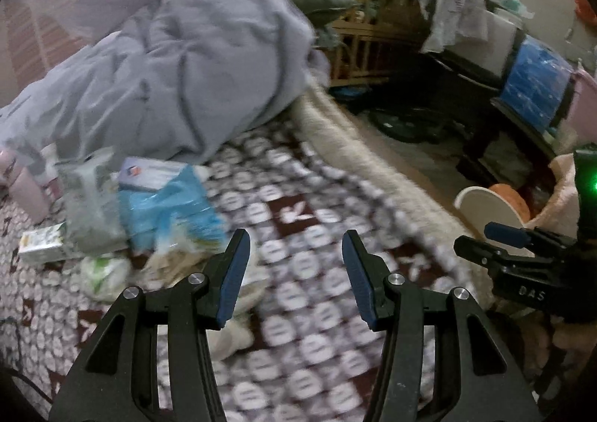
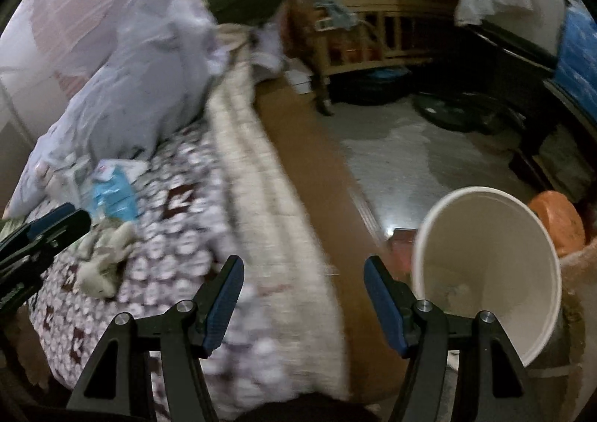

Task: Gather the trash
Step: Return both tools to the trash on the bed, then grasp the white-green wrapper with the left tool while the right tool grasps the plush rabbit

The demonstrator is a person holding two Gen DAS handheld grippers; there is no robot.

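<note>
A heap of trash lies on the patterned bed sheet: a blue plastic wrapper, a clear crumpled bag, a small green-and-white carton and crumpled tissue. My left gripper hovers open over the sheet, just right of the heap, with nothing between its fingers. My right gripper is open and empty above the bed's edge. A white bucket stands on the floor to its right, also seen as the white bucket in the left wrist view. The trash heap and crumpled tissue show at left.
A grey duvet is bunched at the back of the bed. A wooden shelf full of items, a dark cabinet with a blue panel and an orange bag border the bare floor.
</note>
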